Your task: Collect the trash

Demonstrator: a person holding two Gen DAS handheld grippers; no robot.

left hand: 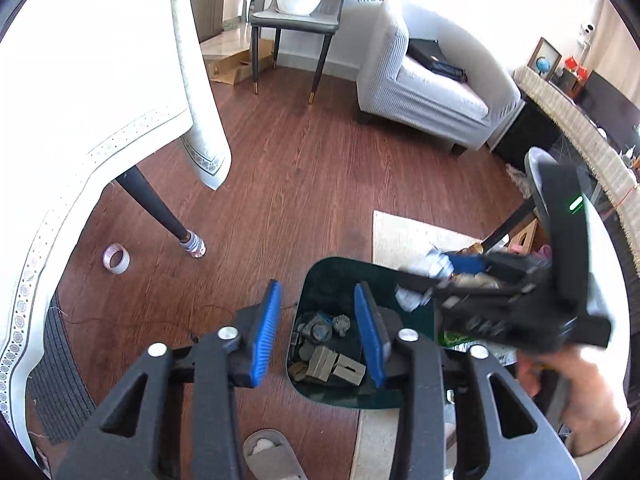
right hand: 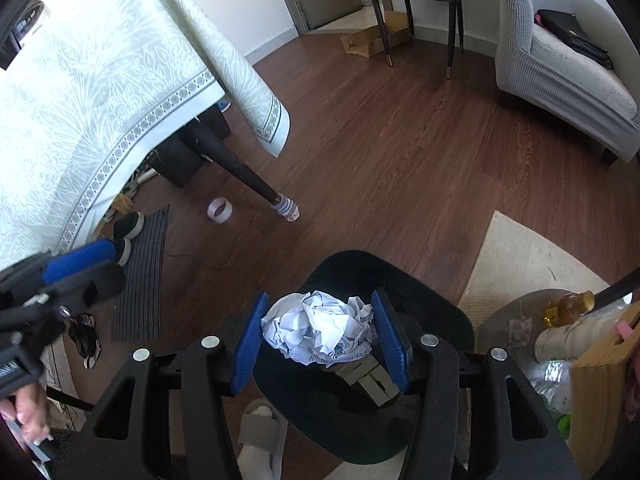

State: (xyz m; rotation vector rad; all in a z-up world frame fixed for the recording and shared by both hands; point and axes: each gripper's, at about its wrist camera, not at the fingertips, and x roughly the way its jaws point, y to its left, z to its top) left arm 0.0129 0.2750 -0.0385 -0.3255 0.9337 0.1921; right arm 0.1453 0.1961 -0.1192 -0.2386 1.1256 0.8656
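A: Brown wood floor [right hand: 400,160]; dark green plastic bin [right hand: 432,312] at six o'clock. The right gripper [right hand: 318,336] clamps the crumpled white paper ball [right hand: 320,332] above it.

B: The left gripper [left hand: 316,332] gapes empty. Released off-centre, the ball could bounce off the rim.

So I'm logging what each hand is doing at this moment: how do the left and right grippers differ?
The left gripper is open and empty; the right gripper is shut on a crumpled paper ball. The left gripper looks straight down into the dark bin, where older trash lies; the right gripper holds its paper above that bin. Both have blue pads on black fingers.
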